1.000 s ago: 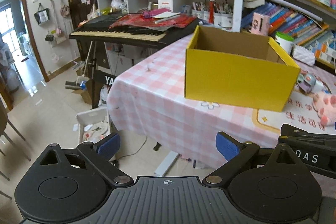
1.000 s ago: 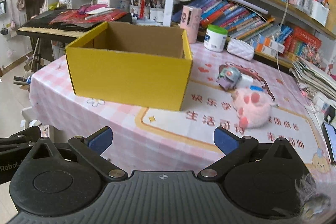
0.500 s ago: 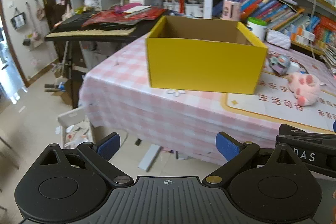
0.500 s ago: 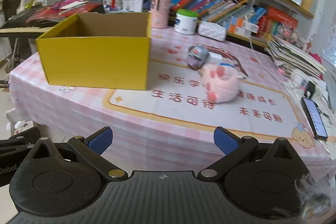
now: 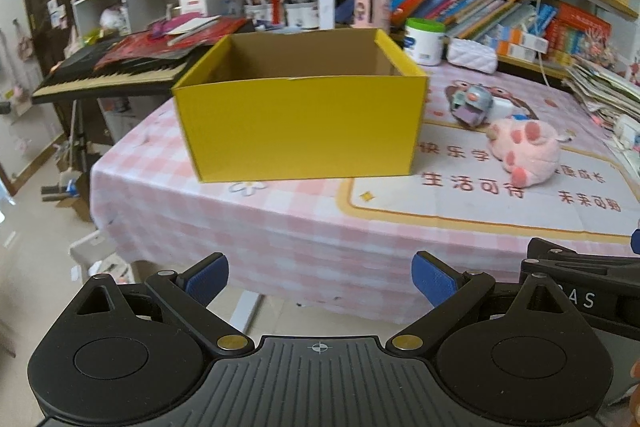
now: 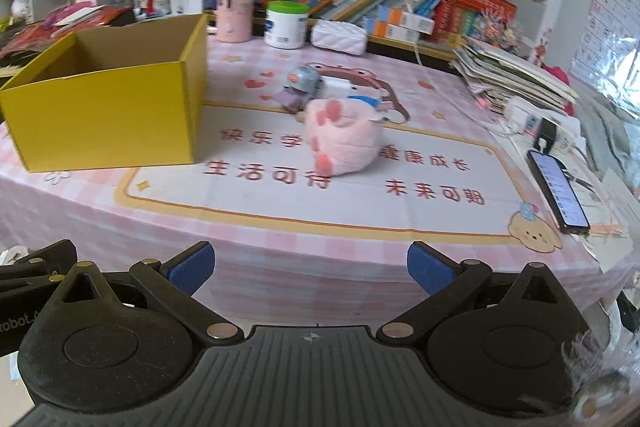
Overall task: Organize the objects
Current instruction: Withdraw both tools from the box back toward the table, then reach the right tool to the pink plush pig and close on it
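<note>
Both grippers are held off the near edge of the table, nothing grasped. The left gripper [image 5: 320,277] has its blue fingers [image 5: 206,277] spread wide and released; the right gripper [image 6: 310,267] is likewise spread and empty.

The yellow box [image 5: 300,123] stands open-topped at 12 o'clock in the left view and appears empty, though its floor is partly hidden. The pink plush toy [image 6: 340,139] lies on the printed mat [image 6: 400,203] at 12 o'clock in the right view, just right of the box. The small grey toy [image 6: 300,89] sits just behind the plush.

Risks, as judged: the plush is soft and rounded, so a shallow pinch may slip. A reach for the grey toy may nudge the plush. The phone [image 6: 558,191] lies at 2 o'clock near the table edge; a wide sweep could knock it off.

Legible writing: "生活可待" on the mat; partial "AS" on the right gripper's body in the left view. Other labels too blurred.
</note>
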